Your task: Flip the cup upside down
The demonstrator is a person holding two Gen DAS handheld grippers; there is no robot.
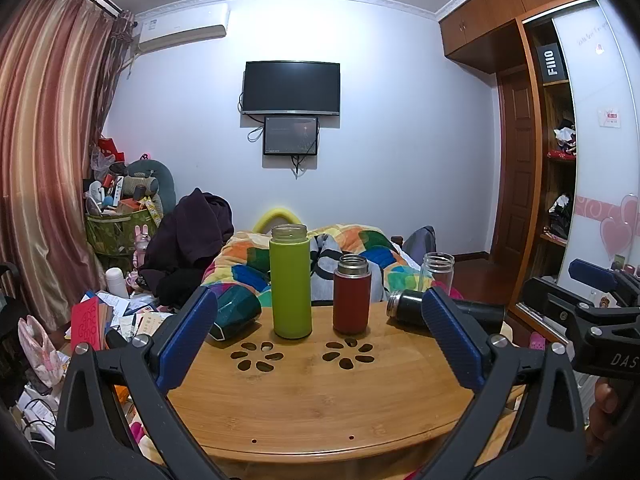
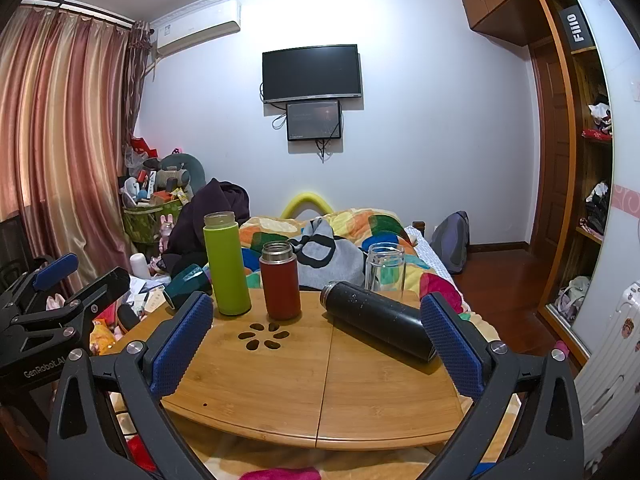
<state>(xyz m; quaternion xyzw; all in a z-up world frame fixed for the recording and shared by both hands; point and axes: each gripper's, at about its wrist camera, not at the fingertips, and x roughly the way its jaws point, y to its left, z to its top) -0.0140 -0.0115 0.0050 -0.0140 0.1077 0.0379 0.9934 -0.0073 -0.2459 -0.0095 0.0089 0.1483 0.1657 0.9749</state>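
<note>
On the bamboo table (image 1: 320,400) (image 2: 320,392) stand a tall green cup (image 1: 291,284) (image 2: 226,266), mouth up, and a short red cup (image 1: 352,295) (image 2: 280,280), mouth up. A black cup (image 1: 444,310) (image 2: 380,320) lies on its side at the right, and a dark teal cup (image 1: 234,314) (image 2: 186,284) lies on its side at the left. A clear glass cup (image 1: 439,274) (image 2: 385,266) stands upright at the back right. My left gripper (image 1: 316,336) is open and empty above the table's near half. My right gripper (image 2: 316,340) is open and empty; its right finger (image 2: 452,348) is in front of the black cup's base.
A bed with a patchwork quilt (image 1: 360,256) (image 2: 360,236) lies behind the table. Clutter, papers and a basket (image 1: 116,232) fill the left floor. A wardrobe (image 1: 552,152) (image 2: 580,160) stands at the right. Each gripper shows at the edge of the other's view, my right gripper (image 1: 592,320) and my left gripper (image 2: 52,312).
</note>
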